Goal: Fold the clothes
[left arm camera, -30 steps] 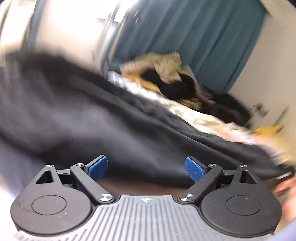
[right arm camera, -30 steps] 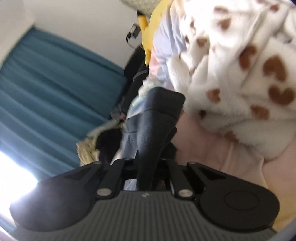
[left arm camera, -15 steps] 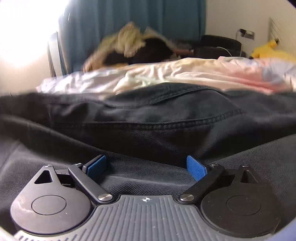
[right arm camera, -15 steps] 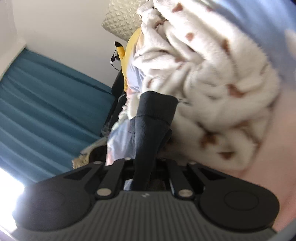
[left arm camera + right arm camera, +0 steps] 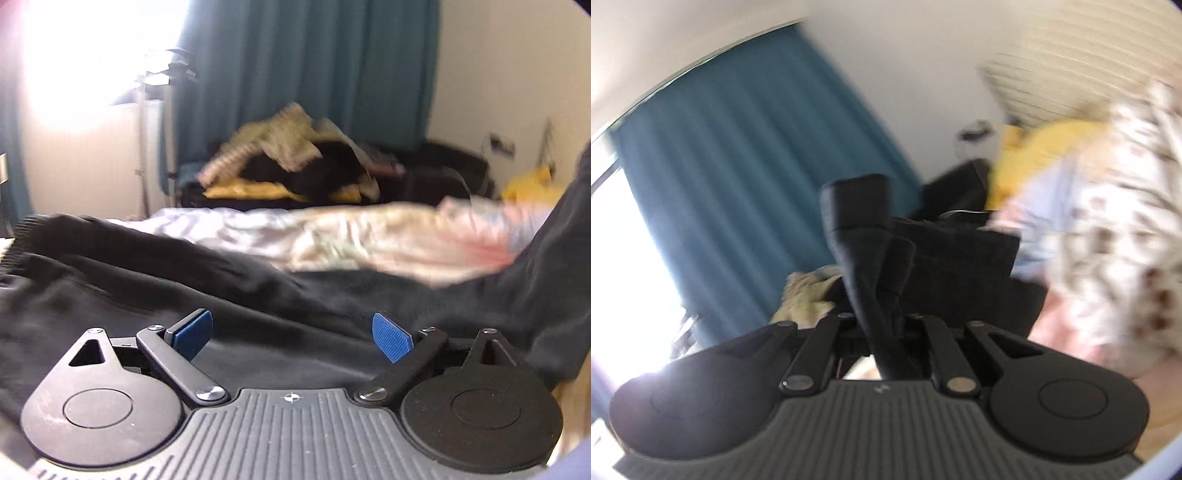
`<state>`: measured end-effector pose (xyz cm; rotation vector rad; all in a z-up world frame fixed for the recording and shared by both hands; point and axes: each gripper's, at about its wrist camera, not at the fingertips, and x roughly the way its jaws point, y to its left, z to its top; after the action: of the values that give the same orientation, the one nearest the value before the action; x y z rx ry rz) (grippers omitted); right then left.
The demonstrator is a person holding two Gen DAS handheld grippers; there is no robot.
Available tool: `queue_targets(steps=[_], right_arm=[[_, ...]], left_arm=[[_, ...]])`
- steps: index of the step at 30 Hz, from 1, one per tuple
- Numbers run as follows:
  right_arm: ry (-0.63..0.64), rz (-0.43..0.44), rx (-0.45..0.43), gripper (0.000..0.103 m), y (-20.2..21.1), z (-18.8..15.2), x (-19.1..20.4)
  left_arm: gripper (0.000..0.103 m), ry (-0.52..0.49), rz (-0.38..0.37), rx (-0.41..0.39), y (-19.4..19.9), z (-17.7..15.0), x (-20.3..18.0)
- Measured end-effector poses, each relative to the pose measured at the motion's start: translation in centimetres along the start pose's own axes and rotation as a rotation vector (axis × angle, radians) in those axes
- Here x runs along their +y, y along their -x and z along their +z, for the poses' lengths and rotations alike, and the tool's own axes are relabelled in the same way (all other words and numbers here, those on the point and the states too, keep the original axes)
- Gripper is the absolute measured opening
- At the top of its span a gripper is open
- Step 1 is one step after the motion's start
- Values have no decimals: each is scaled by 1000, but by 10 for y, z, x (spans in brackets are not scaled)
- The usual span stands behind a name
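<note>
While the right claw (image 5: 886, 332) grips a bunched edge of the black garment (image 5: 258, 295), lifted clear with the cloth standing up between its fingers, the left claw (image 5: 293, 332) hovers wide over the part lying flat on the bed, holding nothing. To fold well, I judge the left should pin or pinch the cloth near the intended crease while the right carries its edge across, keeping the fabric taut so no wrinkles get trapped. Beyond lie pale bedding (image 5: 332, 236), a heap of clothes (image 5: 295, 166) and the blue curtain (image 5: 306, 74). Compared with a second ago, the right claw has swung away from the spotted blanket (image 5: 1108, 203) toward the curtain, with more cloth hanging beside it.
</note>
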<state>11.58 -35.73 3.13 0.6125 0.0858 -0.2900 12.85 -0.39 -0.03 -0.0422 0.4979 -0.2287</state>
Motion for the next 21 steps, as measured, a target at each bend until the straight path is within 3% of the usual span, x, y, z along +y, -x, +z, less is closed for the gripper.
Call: queue_targets(steps=[2,4,8,11,12,15,17,19,21], right_arm=[[74,41,3,7,-14,-2,44],[147,89,42,7,-17,-32,88],[352,211,230,7,-20,-149,156],[581,298,479,7,-24,-248,181],[655,299,511,8,-20,-272,182],[727,291,465,13,-16,-276,188],[725,317,510,23,-8,-267,193],[775,354,539,50,4,-257,197],[812,411,563,62,20,-243,190]], left_arm=[[95,51,12,-38,22,8,21],[95,103,24,-72,38,11,42],[95,220,45,-98,47,11,83],[95,260,49,-91,38,3,102],[95,251,59,-83,35,1,103],[95,230,57,-72,31,0,104],[95,230,27,-80,32,1,103],[95,231,5,-84,31,1,101],[95,224,-14,-85,30,1,100]])
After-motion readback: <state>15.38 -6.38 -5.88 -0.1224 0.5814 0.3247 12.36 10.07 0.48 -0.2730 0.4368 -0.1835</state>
